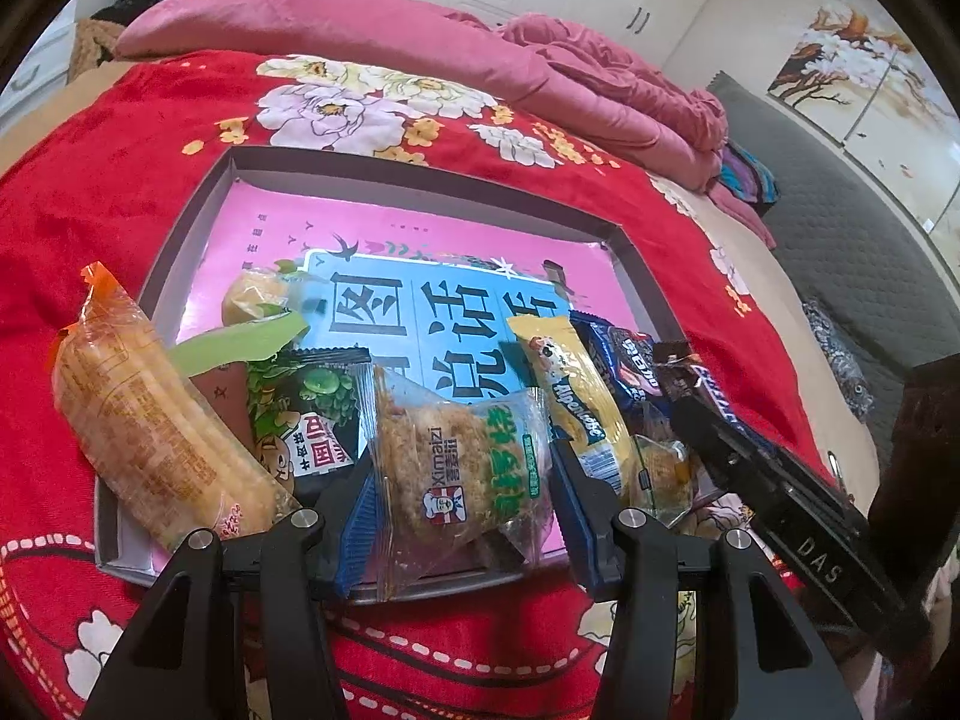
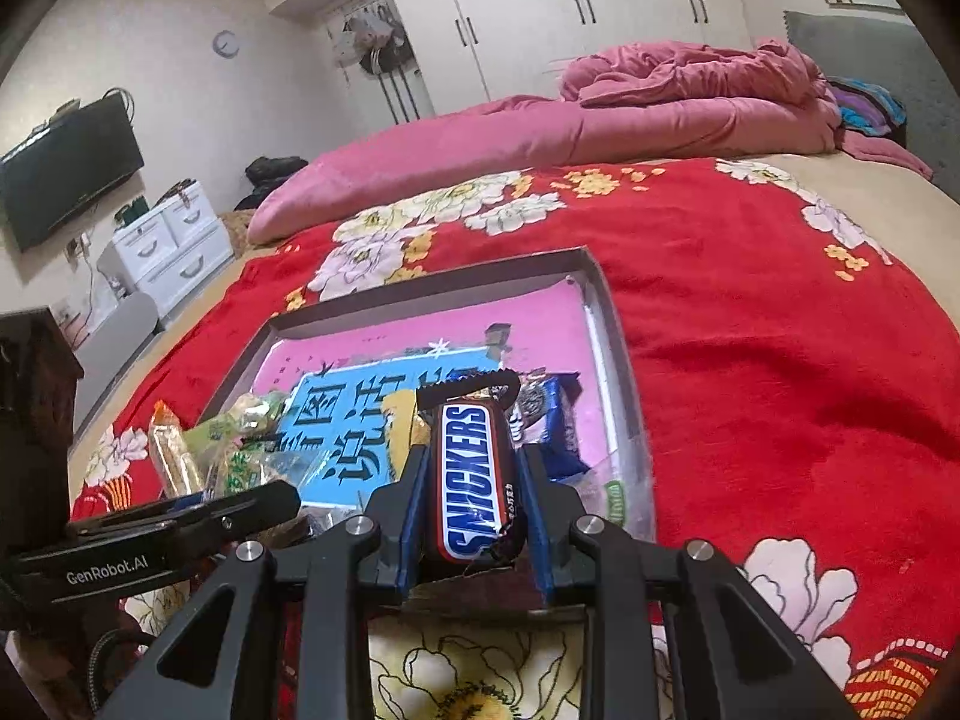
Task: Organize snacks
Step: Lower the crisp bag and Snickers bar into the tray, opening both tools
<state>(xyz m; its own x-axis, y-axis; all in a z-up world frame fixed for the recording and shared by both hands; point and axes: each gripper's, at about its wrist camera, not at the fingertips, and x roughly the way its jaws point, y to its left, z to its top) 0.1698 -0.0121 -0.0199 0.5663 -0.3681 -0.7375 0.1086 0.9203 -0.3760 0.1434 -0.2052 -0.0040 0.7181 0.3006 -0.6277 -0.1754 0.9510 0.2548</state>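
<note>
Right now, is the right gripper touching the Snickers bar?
Touching. The right wrist view shows the right gripper with both blue pads pressed against the sides of the Snickers bar, held above the tray.

We see a home bedroom, a bed [image 2: 750, 360] under a red floral blanket, pink quilt [image 2: 660, 102], white wardrobes [image 2: 540, 12], wall-mounted television [image 2: 66, 174], white drawer chest [image 2: 174, 246]

Bright even indoor light, glare on glossy cabinet doors [image 2: 528, 18], fisheye bending, dark corners

Seven snack packets [image 1: 462, 468], one tray [image 1: 198, 210].
</note>
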